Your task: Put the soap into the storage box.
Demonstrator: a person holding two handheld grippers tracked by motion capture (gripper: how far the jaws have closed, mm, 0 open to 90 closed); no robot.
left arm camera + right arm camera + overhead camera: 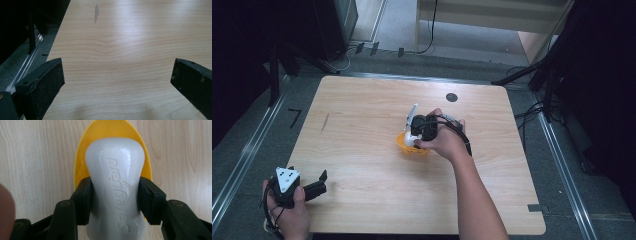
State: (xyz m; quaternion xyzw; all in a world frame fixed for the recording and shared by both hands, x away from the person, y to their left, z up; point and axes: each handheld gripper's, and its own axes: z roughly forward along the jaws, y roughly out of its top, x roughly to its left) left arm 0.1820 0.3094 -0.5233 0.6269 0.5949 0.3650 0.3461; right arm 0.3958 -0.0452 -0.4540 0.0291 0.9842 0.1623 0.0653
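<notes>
The right gripper (pixel 113 202) clamped the waist of a smooth, white, embossed soap bar (pixel 115 187), likely hard and slippery, over the yellow plastic dish (pixel 112 130) just beneath it.

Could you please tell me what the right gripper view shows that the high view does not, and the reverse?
Right gripper view: embossed lettering on the white soap bar and the right gripper pads pressing its narrow waist. High view: the left gripper, open and idle at the near left of the table, and a black dot. Both: soap bar over the yellow dish.
</notes>
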